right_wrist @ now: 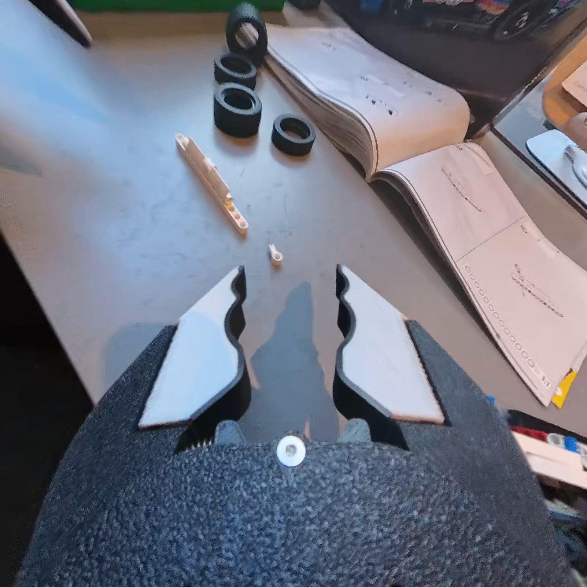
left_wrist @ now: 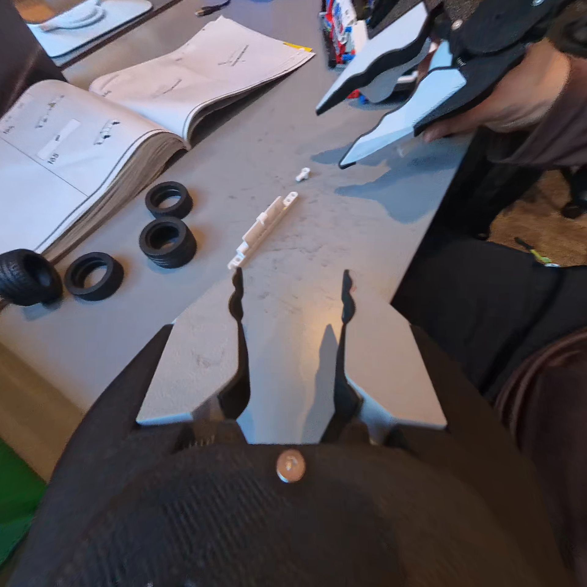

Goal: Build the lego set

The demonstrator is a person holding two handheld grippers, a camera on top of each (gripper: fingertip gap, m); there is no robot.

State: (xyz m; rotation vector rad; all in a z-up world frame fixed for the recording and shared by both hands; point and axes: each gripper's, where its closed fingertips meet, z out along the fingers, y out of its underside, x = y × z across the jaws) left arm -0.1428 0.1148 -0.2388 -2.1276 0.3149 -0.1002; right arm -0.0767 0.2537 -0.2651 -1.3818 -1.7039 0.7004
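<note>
Both tools spread and empty over the grey table (right_wrist: 111, 254).
Left gripper (left_wrist: 292, 273) aims at the white beam (left_wrist: 263, 230) just past its tips; right gripper (right_wrist: 290, 270) faces the small white connector (right_wrist: 275, 254). Manual (right_wrist: 397, 104) and tyres (right_wrist: 237, 109) sit aside, leaving room between.

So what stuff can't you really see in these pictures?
- Upright tire, left wrist view: cut off by the left edge.
- Colourful bricks, left wrist view: mostly hidden behind the right hand-held gripper.
- Instruction book drawings, both views: too small and blurry.
- Small white piece: too tiny for its exact shape.
</note>
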